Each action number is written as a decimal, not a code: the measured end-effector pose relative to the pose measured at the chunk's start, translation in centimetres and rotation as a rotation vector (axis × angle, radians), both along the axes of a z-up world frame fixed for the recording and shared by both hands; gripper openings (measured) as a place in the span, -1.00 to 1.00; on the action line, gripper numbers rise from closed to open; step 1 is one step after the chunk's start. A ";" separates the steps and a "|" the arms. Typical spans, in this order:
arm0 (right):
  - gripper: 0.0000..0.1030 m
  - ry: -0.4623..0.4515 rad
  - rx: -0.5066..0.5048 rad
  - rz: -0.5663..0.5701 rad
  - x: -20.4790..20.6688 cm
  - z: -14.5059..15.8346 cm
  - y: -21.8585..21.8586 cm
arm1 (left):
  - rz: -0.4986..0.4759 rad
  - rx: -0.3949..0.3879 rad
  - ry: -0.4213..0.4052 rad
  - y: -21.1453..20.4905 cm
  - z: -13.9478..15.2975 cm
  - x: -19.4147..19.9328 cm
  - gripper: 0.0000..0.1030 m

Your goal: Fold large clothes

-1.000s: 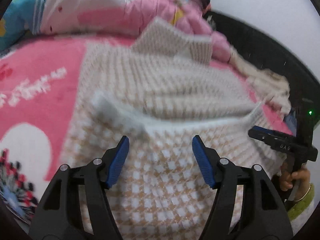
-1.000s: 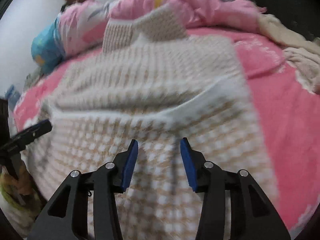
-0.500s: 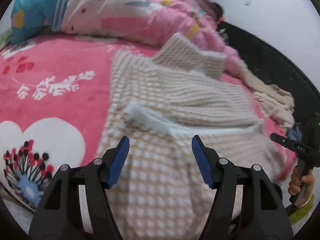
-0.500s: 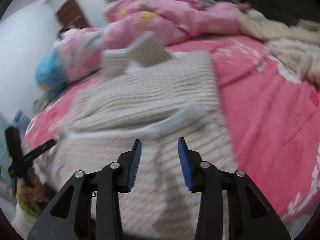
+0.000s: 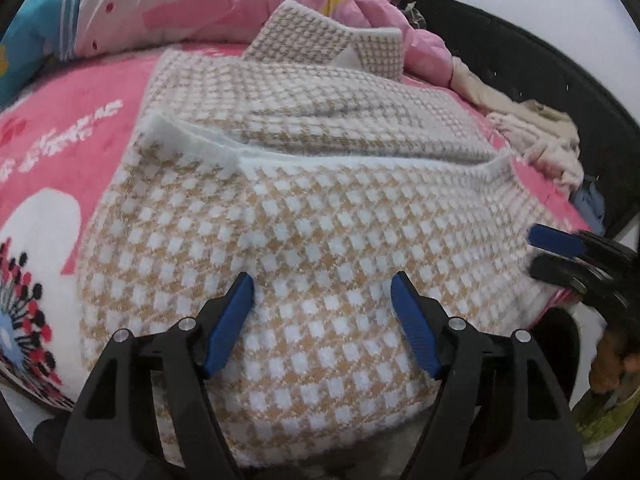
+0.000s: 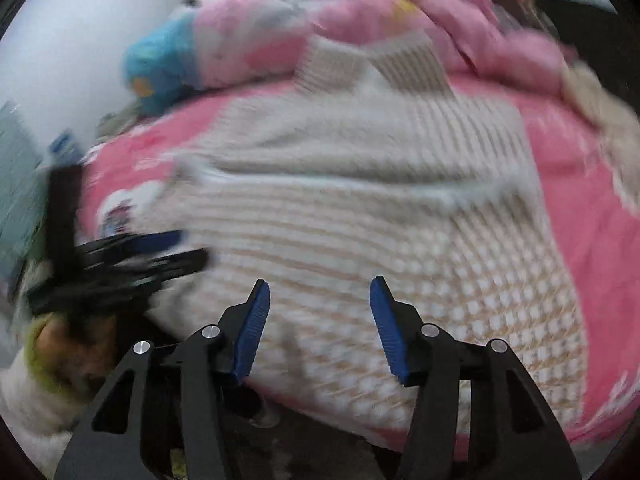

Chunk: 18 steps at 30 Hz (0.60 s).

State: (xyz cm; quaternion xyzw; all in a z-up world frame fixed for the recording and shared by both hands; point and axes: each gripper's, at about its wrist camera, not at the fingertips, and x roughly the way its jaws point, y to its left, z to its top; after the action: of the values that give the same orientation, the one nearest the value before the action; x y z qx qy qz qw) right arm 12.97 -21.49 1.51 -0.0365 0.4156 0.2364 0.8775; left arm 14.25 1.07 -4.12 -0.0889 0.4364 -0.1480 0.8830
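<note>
A beige and white checked knit sweater [image 5: 320, 184] lies on the pink bed, its lower part folded up over the body, with a white ribbed hem [image 5: 360, 164] running across the middle. My left gripper [image 5: 322, 276] hovers over the near fold, jaws opening, nothing between them. In that view the right gripper [image 5: 556, 252] shows at the sweater's right edge. In the blurred right wrist view the sweater [image 6: 360, 208] fills the middle. My right gripper [image 6: 320, 280] hangs above its near edge, jaws opening and empty. The left gripper [image 6: 176, 246] appears at the left.
A pink bedsheet [image 5: 60, 152] with white and flower prints covers the bed. A pink quilt [image 5: 200, 4] and a blue pillow [image 6: 160, 64] are heaped at the far side. Cream clothes [image 5: 532, 128] lie at the right by a dark headboard [image 5: 540, 60]. A hand [image 6: 76, 344] in a green cuff holds the left gripper.
Both grippers' jaws have spread wider. The left wrist view swung left, then back over the sweater's near fold. The right gripper has shifted sideways and rolled, and stands nearer the left gripper.
</note>
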 end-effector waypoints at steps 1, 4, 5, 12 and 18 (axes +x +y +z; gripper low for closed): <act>0.01 -0.020 -0.055 0.004 -0.3 -0.5 0.9 | 0.006 -0.018 0.004 0.3 0.0 0.0 0.30; 0.03 0.058 -0.154 -0.031 1.8 -5.0 2.4 | 0.016 -0.040 0.010 0.7 0.1 0.2 0.30; 0.08 0.086 -0.100 -0.047 2.5 -5.9 1.9 | 0.015 -0.051 0.013 0.9 0.2 0.1 0.30; 0.01 0.007 -0.053 -0.015 0.0 -0.4 2.9 | 0.050 -0.122 -0.005 2.1 1.2 0.5 0.29; 0.02 0.031 -0.179 0.041 1.4 -5.4 6.5 | 0.063 -0.146 0.017 2.5 0.7 1.1 0.26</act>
State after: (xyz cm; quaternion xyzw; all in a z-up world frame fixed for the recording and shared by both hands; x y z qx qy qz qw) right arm 14.34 -14.97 -3.91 -0.1197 0.4478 0.2165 0.8592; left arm 15.38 3.60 -3.41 -0.1679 0.4291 -0.1508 0.8746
